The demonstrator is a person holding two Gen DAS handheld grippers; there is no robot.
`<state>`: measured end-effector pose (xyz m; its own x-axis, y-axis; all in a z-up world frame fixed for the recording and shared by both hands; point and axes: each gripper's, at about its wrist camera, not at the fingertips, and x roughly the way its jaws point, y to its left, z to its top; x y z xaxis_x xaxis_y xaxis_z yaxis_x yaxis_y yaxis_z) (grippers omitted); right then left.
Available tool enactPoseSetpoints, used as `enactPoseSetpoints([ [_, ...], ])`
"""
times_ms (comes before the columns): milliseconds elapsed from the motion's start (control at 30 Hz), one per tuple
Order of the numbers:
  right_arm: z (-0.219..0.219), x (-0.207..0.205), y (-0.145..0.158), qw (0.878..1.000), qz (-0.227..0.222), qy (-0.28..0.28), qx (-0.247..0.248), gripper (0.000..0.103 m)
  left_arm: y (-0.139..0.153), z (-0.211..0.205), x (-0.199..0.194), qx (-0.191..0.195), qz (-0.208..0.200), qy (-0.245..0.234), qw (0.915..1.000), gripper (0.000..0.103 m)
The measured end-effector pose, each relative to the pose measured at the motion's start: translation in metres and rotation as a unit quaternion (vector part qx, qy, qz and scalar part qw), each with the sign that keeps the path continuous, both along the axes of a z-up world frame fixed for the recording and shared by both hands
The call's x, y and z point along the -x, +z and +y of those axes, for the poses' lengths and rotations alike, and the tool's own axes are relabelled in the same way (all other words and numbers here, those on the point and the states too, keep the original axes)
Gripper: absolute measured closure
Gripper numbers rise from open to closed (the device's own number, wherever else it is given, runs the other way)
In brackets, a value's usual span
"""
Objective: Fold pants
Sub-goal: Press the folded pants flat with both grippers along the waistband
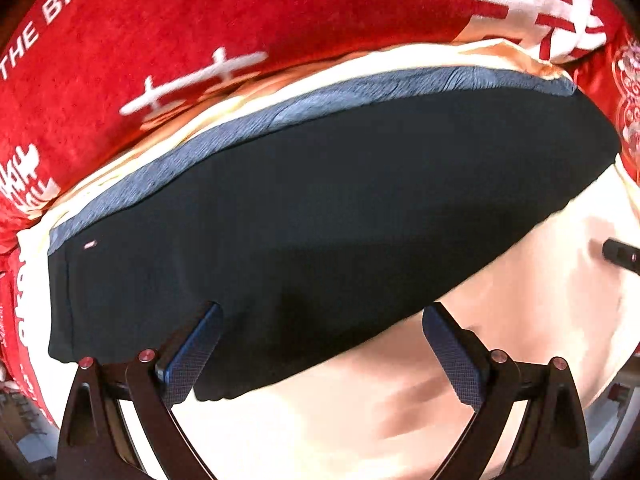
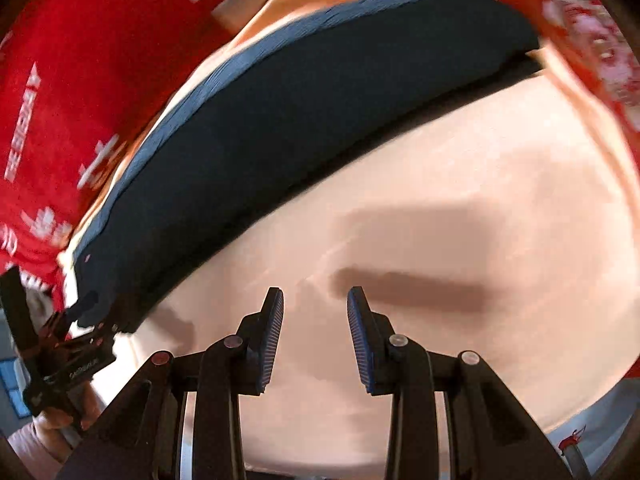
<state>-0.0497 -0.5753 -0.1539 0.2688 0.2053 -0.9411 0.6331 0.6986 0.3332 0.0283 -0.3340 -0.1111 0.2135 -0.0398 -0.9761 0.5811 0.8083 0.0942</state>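
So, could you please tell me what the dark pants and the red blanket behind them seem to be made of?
The pants look like a smooth, matte dark knit, with a ribbed grey-blue waistband, probably elastic. The red blanket looks like plush fleece: a soft, fuzzy nap with white printed lettering.

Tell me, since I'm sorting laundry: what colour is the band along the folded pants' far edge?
Grey-blue band on dark navy pants; clearest in the left wrist view.

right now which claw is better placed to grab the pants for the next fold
Left. The left claw hangs open right over the edge of the dark pants, while the right claw sits over bare peach sheet, clear of them.
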Motion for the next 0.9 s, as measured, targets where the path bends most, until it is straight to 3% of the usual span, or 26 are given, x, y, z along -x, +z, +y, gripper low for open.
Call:
enactPoseSetpoints([
  [200,-0.078,-0.009,0.001,0.996,-0.013,-0.076,0.048,0.067,-0.004,-0.035,-0.015,0.009,-0.008,0.027,0.9996,0.003],
  [400,-0.125,-0.037,-0.003,0.99,-0.012,-0.088,0.108,0.067,-0.016,-0.065,-0.019,0.003,-0.006,0.035,0.9994,0.003],
  [533,-0.143,-0.03,-0.024,0.991,0.005,-0.106,0.085,0.067,-0.022,-0.074,-0.013,-0.007,-0.002,0.026,0.9996,0.003],
  [733,-0.137,-0.014,-0.015,0.991,0.003,-0.094,0.091,0.067,-0.026,-0.079,-0.008,-0.015,0.0,0.019,0.9997,0.003],
  [900,-0.147,0.0,-0.01,0.988,-0.049,-0.136,0.052,0.067,-0.026,-0.082,-0.007,-0.019,-0.003,0.01,0.9998,0.003],
])
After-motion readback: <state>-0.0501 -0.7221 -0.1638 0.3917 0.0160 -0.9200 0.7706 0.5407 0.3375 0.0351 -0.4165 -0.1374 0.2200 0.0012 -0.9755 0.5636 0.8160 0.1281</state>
